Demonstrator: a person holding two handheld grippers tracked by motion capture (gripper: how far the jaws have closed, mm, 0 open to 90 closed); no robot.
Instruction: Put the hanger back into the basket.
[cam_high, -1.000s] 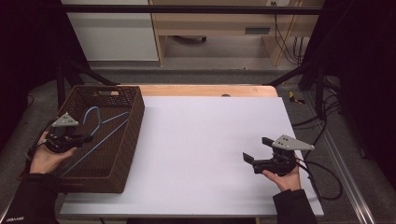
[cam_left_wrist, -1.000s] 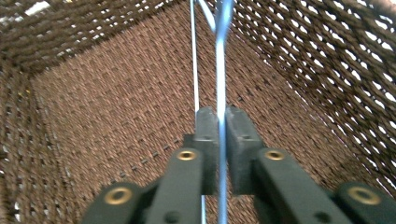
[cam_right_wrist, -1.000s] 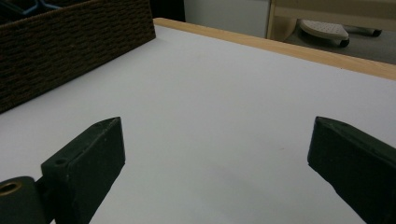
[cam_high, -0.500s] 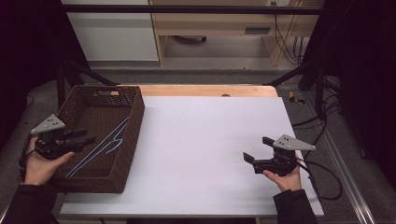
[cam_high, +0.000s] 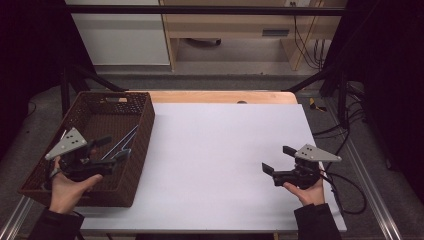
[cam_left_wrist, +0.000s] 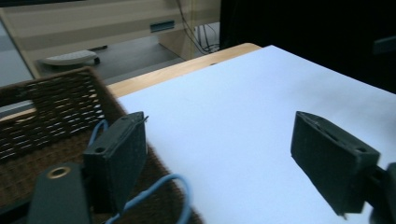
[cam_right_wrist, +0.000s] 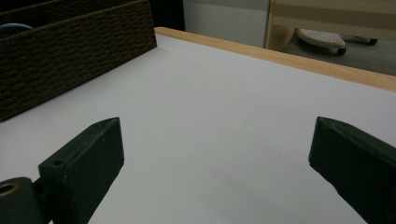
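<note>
High view: fixed above the near edge, facing forward and down, taking in the whole white table and the floor beyond. Left gripper view: close and low over the wicker basket at the left, facing far and right across the table. Right gripper view: low above the table's right part, facing left toward the basket. All three share table and basket.

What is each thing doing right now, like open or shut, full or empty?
Left gripper: open, gripping nothing, held over the basket's near right part.
Right gripper: open, gripping nothing, held over the white tabletop.
Wicker basket: upright, at the table's left edge, with blue-handled tools inside.
Blue-handled tools: lying loose in the basket, not gripped.
White tabletop: bare between the basket and the right gripper.
</note>
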